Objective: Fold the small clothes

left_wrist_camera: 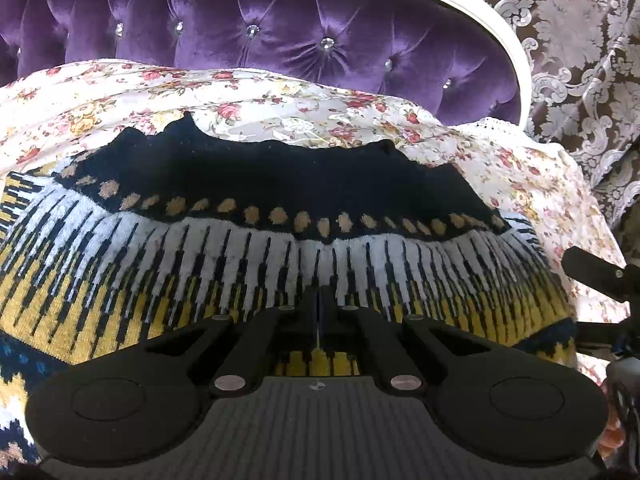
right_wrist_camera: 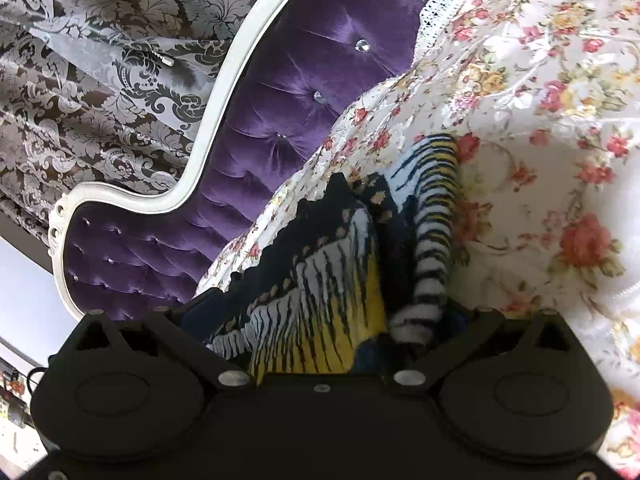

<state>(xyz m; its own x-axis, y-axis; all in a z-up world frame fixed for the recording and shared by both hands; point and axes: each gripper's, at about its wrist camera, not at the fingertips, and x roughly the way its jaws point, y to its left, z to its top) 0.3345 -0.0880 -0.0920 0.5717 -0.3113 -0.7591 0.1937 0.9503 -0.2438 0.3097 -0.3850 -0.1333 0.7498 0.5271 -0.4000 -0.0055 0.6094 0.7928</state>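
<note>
A knitted sweater (left_wrist_camera: 248, 264) with a navy top, tan dots and white, black and yellow stripes lies spread on the floral bedspread (left_wrist_camera: 280, 108). My left gripper (left_wrist_camera: 318, 294) is shut, its fingertips together and resting on the striped middle of the sweater. In the right wrist view the sweater (right_wrist_camera: 336, 312) is bunched up, with a striped sleeve (right_wrist_camera: 434, 240) running along its right side. My right gripper (right_wrist_camera: 328, 320) has its linkage spread wide and its fingertips are hidden under the cloth. It also shows at the right edge of the left wrist view as the right gripper (left_wrist_camera: 592, 300), fingers apart at the sweater's edge.
A purple tufted headboard (left_wrist_camera: 280, 28) with a white frame (left_wrist_camera: 480, 12) rises behind the bedspread. Brown and silver damask curtains (left_wrist_camera: 580, 48) hang to the right of it. The bedspread's lace edge (right_wrist_camera: 444, 0) lies against the headboard.
</note>
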